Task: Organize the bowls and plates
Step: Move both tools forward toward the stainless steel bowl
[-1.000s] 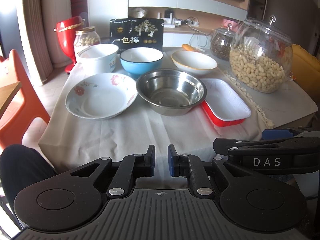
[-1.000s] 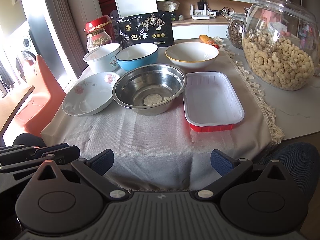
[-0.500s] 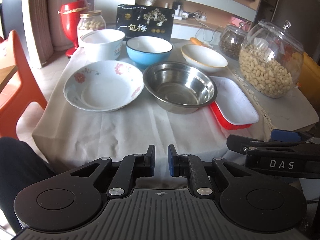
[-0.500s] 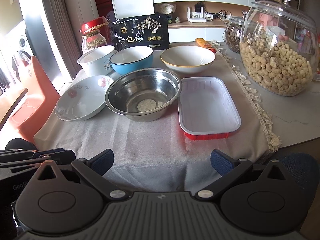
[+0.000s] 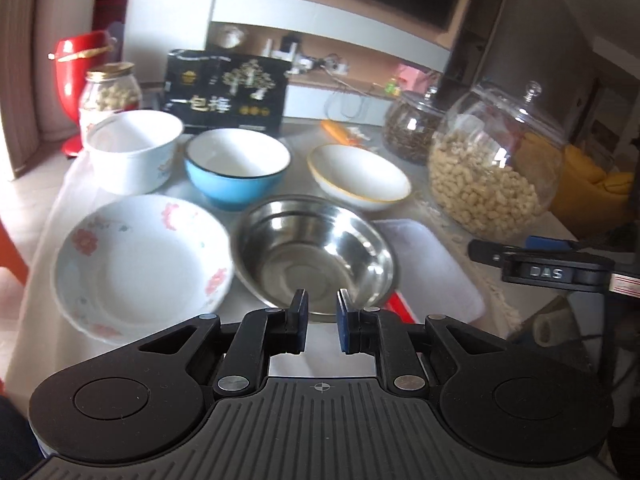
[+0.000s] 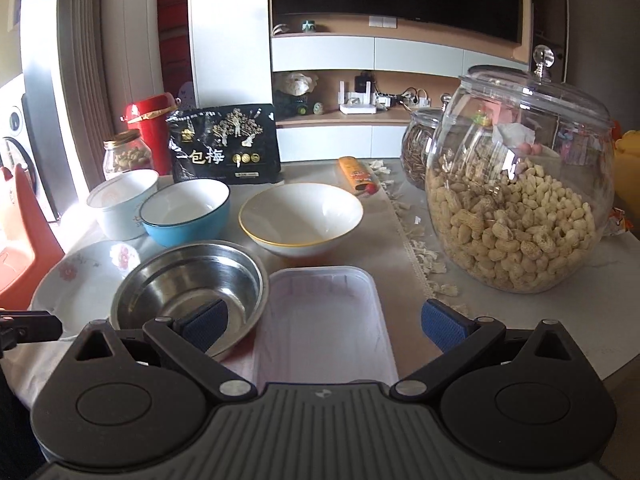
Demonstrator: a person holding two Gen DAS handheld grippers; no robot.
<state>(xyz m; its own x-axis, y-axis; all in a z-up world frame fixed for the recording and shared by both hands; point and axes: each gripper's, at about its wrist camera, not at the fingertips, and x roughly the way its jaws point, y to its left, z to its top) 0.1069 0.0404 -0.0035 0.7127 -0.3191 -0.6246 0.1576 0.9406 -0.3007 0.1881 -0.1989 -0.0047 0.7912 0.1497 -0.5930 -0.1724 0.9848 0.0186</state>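
Note:
On the cloth-covered table stand a flowered plate, a steel bowl, a blue bowl, a white pot, a yellow-rimmed white bowl and a red tray with white inside. My left gripper is empty, its jaws a narrow gap apart, just before the steel bowl's near rim. My right gripper is wide open and empty over the near end of the tray; its left fingertip overlaps the steel bowl.
A large glass jar of peanuts stands at the right, a smaller seed jar behind it. A black snack bag, a small nut jar and a red jug line the back. An orange chair is at the left.
Both grippers have moved forward over the table's near edge towards the dishes. The left jaws have parted slightly. The dishes have not moved.

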